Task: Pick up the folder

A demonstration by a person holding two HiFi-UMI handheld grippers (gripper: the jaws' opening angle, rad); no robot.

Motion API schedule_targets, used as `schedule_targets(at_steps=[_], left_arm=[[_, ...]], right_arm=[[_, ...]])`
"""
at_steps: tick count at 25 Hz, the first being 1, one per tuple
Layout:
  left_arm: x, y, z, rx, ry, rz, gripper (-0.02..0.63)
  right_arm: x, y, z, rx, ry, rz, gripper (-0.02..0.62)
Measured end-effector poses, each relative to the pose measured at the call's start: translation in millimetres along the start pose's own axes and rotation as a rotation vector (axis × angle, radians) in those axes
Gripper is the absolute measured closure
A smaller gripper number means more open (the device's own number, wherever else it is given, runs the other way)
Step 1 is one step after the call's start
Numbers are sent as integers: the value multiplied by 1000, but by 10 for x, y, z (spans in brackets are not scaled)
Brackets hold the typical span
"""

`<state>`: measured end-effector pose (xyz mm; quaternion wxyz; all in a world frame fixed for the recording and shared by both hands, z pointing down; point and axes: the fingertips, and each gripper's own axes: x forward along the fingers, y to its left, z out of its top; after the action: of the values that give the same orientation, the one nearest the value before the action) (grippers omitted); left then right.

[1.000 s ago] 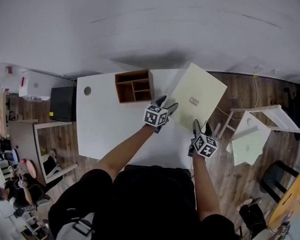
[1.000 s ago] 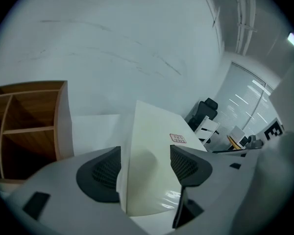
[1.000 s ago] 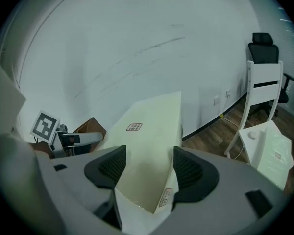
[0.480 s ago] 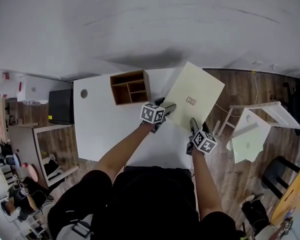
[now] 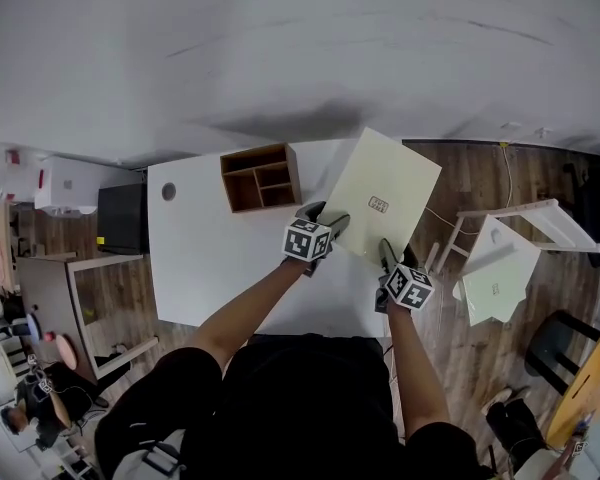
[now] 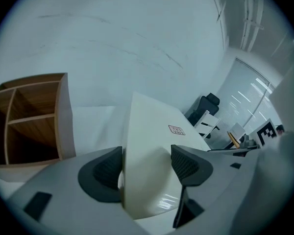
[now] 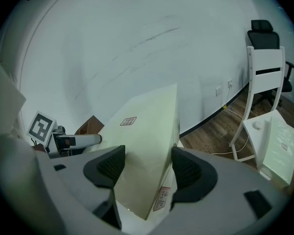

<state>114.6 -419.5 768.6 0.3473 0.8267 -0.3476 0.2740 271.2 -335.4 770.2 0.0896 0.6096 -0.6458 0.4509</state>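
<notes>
Desk [image 5: 205,258] corner hidden behind tilted folder [image 5: 380,193].

Folder [image 5: 385,193]: one, pale cream, square, thick-spined. Small red-printed label [image 5: 378,204] on upper face, wording too small to read. Raised and tilted, apparently clear of the white worktop [image 5: 210,258], over its far right corner.

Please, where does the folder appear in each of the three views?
Head view: folder right of centre, above the middle.
Left gripper view: folder low centre, reaching up.
Right gripper view: folder low centre, reaching up.
Shared landmark: wooden shelf box, in all three.
</notes>
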Motion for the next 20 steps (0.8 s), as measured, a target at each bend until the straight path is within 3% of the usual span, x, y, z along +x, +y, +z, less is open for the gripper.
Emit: schedule_targets(at_steps=[5, 15, 20], left_arm=[[-269, -100, 76, 25, -66, 38, 288], [-1268, -267, 462, -14, -324, 111, 289], [-1888, -359, 491, -9, -440, 147, 288]], right_arm=[[-176, 147, 87, -40, -54, 28, 293], [-754, 903, 624, -244, -235, 134, 293], [-1138, 1365, 697, -336, -316, 192, 293]])
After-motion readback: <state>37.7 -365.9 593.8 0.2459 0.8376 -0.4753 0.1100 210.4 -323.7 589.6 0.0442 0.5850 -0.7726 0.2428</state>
